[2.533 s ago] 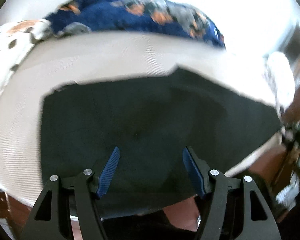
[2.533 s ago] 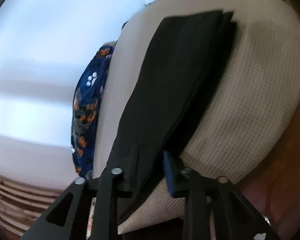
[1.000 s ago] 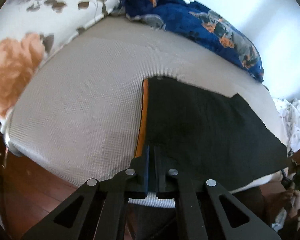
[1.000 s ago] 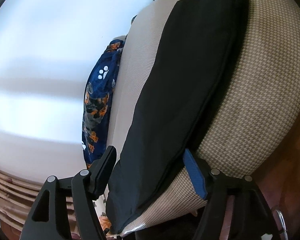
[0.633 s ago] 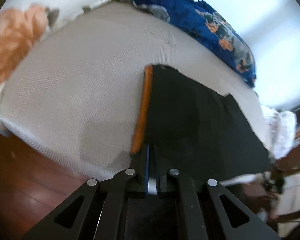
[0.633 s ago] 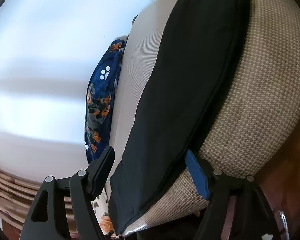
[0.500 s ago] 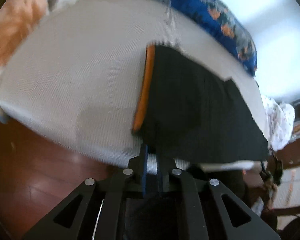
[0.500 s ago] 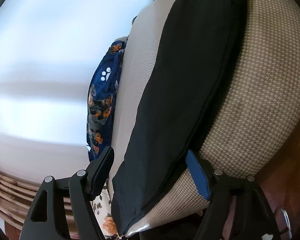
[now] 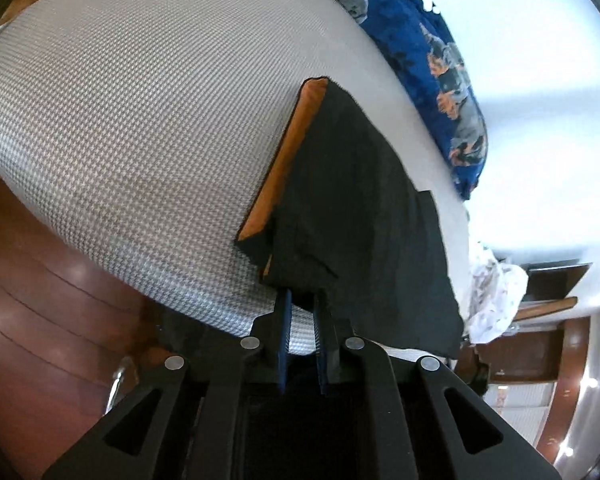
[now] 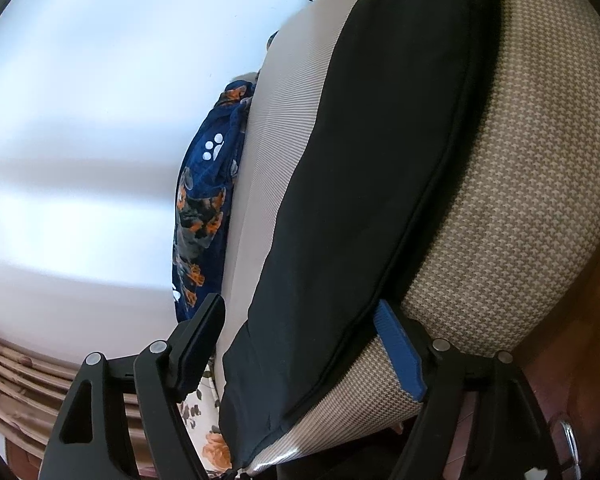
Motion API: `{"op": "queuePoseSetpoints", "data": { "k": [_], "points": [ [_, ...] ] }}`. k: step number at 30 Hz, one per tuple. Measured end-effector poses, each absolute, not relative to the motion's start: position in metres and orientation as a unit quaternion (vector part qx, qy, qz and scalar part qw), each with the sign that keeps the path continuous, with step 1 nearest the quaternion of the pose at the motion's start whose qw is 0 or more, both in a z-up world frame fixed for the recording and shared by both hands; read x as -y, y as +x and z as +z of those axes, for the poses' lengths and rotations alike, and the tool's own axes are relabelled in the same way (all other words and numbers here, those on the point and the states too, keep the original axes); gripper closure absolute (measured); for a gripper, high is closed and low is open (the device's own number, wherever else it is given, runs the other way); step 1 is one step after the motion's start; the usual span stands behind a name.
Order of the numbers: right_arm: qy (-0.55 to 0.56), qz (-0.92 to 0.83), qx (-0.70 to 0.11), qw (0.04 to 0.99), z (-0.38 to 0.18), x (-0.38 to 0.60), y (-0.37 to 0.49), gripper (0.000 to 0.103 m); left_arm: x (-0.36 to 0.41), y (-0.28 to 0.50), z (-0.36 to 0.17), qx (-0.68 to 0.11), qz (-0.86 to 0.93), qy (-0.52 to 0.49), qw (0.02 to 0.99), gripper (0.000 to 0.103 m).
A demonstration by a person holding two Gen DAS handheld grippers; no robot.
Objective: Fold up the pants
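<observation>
Black folded pants point(image 9: 360, 208) with orange waistband (flat on beige houndstooth mattress point(image 9: 140, 120)), near corner pinched and lifted by clenched left gripper point(image 9: 301, 300), right gripper point(image 10: 300, 320) spread wide, straddling their near end.

1. A home bedroom: a wide bed point(image 9: 140, 120) under a houndstooth-weave cover fills the near view.
2. A navy blanket point(image 9: 440, 52) printed with dogs and paw marks lies along the bed's far side, against a plain white wall point(image 10: 80, 120).
3. Floral bedding point(image 10: 204, 432) and a polished wood floor point(image 9: 32, 280) surround it.
</observation>
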State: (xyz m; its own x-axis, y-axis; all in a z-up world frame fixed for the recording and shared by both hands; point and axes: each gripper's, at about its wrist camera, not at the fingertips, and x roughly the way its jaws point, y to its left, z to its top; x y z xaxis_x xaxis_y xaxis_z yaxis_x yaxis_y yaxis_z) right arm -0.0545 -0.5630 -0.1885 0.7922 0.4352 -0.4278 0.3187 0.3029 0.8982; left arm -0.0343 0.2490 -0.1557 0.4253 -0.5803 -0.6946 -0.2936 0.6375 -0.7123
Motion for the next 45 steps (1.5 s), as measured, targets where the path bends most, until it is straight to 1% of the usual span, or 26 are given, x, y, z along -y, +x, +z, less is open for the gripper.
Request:
{"op": "queuePoseSetpoints", "data": {
  "k": [2, 3, 8, 9, 10, 12, 14, 17, 19, 21, 24, 26, 28, 30, 32, 33, 35, 36, 37, 40, 45],
  "points": [
    [0.589, 0.04, -0.319, 0.741, -0.19, 0.564, -0.055, 0.029, -0.248, -0.031, -0.157, -0.533, -0.099, -0.412, 0.732, 0.084],
    [0.589, 0.041, -0.319, 0.742, -0.19, 0.564, -0.056, 0.028, -0.246, -0.03, -0.158, -0.534, -0.103, -0.412, 0.731, 0.078],
    [0.585, 0.042, -0.319, 0.745, -0.189, 0.563, -0.055, 0.028, -0.239, -0.025, -0.156, -0.529, -0.098, -0.391, 0.747, 0.077],
    [0.586, 0.042, -0.318, 0.744, -0.189, 0.563, -0.055, 0.028, -0.235, -0.023, -0.154, -0.533, -0.088, -0.372, 0.755, 0.08],
    [0.586, 0.042, -0.318, 0.744, -0.189, 0.563, -0.055, 0.028, -0.234, -0.023, -0.153, -0.536, -0.079, -0.357, 0.761, 0.091],
    [0.584, 0.043, -0.319, 0.745, -0.19, 0.563, -0.054, 0.028, -0.228, -0.02, -0.15, -0.539, -0.062, -0.327, 0.774, 0.098],
    [0.583, 0.042, -0.319, 0.746, -0.19, 0.562, -0.054, 0.028, -0.227, -0.016, -0.145, -0.534, -0.051, -0.316, 0.783, 0.101],
    [0.579, 0.041, -0.319, 0.749, -0.19, 0.562, -0.054, 0.028, -0.227, -0.007, -0.116, -0.49, -0.046, -0.288, 0.822, 0.102],
    [0.579, 0.041, -0.318, 0.75, -0.19, 0.562, -0.053, 0.028, -0.225, 0.001, -0.107, -0.483, -0.046, -0.27, 0.832, 0.102],
    [0.58, 0.042, -0.318, 0.749, -0.19, 0.561, -0.052, 0.028, -0.225, 0.005, -0.11, -0.49, -0.037, -0.255, 0.833, 0.102],
    [0.58, 0.044, -0.317, 0.749, -0.191, 0.561, -0.052, 0.028, -0.226, -0.003, -0.111, -0.488, -0.056, -0.262, 0.831, 0.102],
    [0.58, 0.045, -0.316, 0.75, -0.191, 0.561, -0.052, 0.027, -0.226, -0.011, -0.112, -0.497, -0.048, -0.254, 0.828, 0.1],
    [0.583, 0.052, -0.314, 0.748, -0.193, 0.562, -0.053, 0.025, -0.227, -0.019, -0.119, -0.516, -0.044, -0.263, 0.814, 0.099],
    [0.591, 0.055, -0.312, 0.742, -0.195, 0.565, -0.052, 0.025, -0.226, -0.026, -0.12, -0.517, -0.052, -0.279, 0.808, 0.099],
    [0.601, 0.054, -0.306, 0.736, -0.196, 0.569, -0.055, 0.025, -0.216, -0.028, -0.111, -0.496, -0.063, -0.274, 0.822, 0.097],
    [0.602, 0.049, -0.301, 0.738, -0.196, 0.571, -0.057, 0.025, -0.204, -0.026, -0.103, -0.485, -0.065, -0.249, 0.836, 0.094],
    [0.595, 0.027, -0.29, 0.749, -0.191, 0.58, -0.064, 0.024, -0.171, -0.018, -0.091, -0.468, -0.064, -0.168, 0.865, 0.086],
    [0.591, 0.015, -0.284, 0.755, -0.188, 0.586, -0.068, 0.024, -0.158, -0.014, -0.089, -0.466, -0.066, -0.14, 0.871, 0.075],
    [0.587, -0.001, -0.279, 0.76, -0.185, 0.595, -0.073, 0.023, -0.143, -0.009, -0.091, -0.468, -0.073, -0.107, 0.874, 0.069],
    [0.599, -0.032, -0.253, 0.759, -0.187, 0.624, -0.086, 0.023, -0.118, 0.002, -0.104, -0.485, -0.086, -0.067, 0.868, 0.068],
    [0.62, -0.057, -0.216, 0.752, -0.195, 0.67, -0.098, 0.023, -0.123, 0.011, -0.125, -0.511, -0.074, -0.087, 0.852, 0.068]
  ]
}}
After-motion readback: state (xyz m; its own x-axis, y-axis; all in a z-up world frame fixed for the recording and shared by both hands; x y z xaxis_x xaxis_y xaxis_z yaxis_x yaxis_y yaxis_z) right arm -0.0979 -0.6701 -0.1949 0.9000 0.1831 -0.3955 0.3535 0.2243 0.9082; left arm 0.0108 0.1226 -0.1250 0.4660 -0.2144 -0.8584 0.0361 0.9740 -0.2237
